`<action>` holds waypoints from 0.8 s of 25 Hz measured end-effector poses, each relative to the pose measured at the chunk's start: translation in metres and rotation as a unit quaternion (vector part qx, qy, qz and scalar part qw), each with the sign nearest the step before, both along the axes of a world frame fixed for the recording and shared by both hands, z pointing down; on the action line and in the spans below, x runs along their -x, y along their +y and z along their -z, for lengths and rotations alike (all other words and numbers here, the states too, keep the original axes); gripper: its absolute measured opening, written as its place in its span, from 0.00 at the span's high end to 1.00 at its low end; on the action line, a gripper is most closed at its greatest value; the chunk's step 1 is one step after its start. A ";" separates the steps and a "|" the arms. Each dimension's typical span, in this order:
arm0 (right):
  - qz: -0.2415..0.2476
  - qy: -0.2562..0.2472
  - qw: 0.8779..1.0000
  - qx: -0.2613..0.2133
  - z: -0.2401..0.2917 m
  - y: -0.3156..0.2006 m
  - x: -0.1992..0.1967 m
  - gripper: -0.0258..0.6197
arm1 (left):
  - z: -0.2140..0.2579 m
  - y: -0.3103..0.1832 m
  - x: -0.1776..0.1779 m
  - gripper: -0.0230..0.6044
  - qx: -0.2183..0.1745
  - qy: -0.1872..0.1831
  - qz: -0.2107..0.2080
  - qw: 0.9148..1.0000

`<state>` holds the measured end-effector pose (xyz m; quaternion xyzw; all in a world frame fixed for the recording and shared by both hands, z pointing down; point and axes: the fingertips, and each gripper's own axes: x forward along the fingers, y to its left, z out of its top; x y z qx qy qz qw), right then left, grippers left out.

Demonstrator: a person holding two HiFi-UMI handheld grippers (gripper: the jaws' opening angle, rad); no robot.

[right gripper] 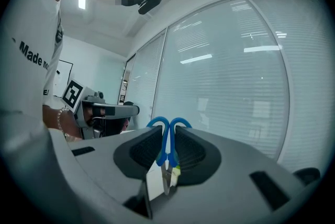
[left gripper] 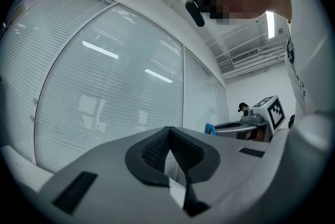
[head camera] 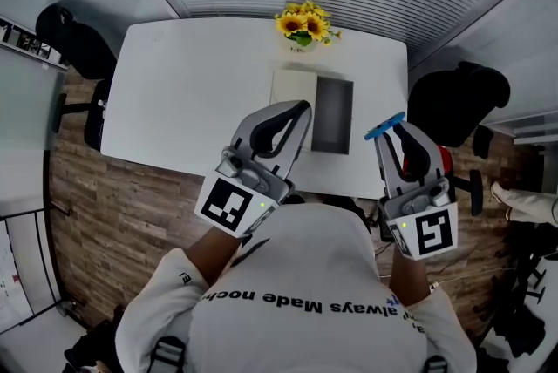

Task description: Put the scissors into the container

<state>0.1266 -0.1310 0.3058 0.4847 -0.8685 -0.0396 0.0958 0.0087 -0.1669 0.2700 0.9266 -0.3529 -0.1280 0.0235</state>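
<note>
Now the right hand-held gripper (head camera: 398, 129) is clamped on the scissors (right gripper: 168, 127). The blue handle loops stick out past its tips and the blades point back toward the hand, so the scissors lie along the way the gripper points. They are up in the air, at the near right edge of the counter (head camera: 192, 92). The container (head camera: 333, 120) sits open on the counter, a little ahead of this gripper and to its left. I think the right hand has to go forward and left, then tip the scissors in. The left hand-held gripper (head camera: 302, 110) is closed with nothing in it. It is just beside the container's near left corner, closer to it than the right one.
</note>
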 end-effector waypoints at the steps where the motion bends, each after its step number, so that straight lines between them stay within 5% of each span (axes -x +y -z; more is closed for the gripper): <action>1: 0.000 0.003 1.000 0.005 -0.005 -0.003 0.000 0.83 | 0.000 -0.001 0.000 0.93 0.000 0.000 0.001 1.000; 20: 0.006 0.046 0.996 0.070 -0.085 -0.028 0.003 0.83 | -0.005 -0.003 0.002 0.93 0.003 -0.002 0.004 1.000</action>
